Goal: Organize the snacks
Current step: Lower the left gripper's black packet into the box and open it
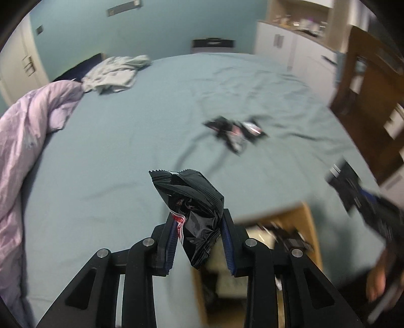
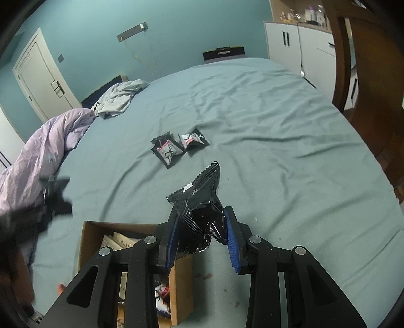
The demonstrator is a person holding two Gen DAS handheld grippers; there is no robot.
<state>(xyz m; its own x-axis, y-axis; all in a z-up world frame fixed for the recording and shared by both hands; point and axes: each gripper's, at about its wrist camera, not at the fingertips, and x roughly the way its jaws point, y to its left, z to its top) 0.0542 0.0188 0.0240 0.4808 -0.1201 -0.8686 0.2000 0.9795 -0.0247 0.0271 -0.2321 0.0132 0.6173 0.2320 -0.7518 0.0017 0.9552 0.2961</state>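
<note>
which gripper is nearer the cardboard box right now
Hard to separate. The right gripper holds a packet above the cardboard box's right edge; the left gripper holds a packet above its left edge.

Right gripper pinching a crinkled black foil snack packet above the open brown cardboard box, near-left.

Teal-sheeted bed, blue wall, white cabinets
</note>
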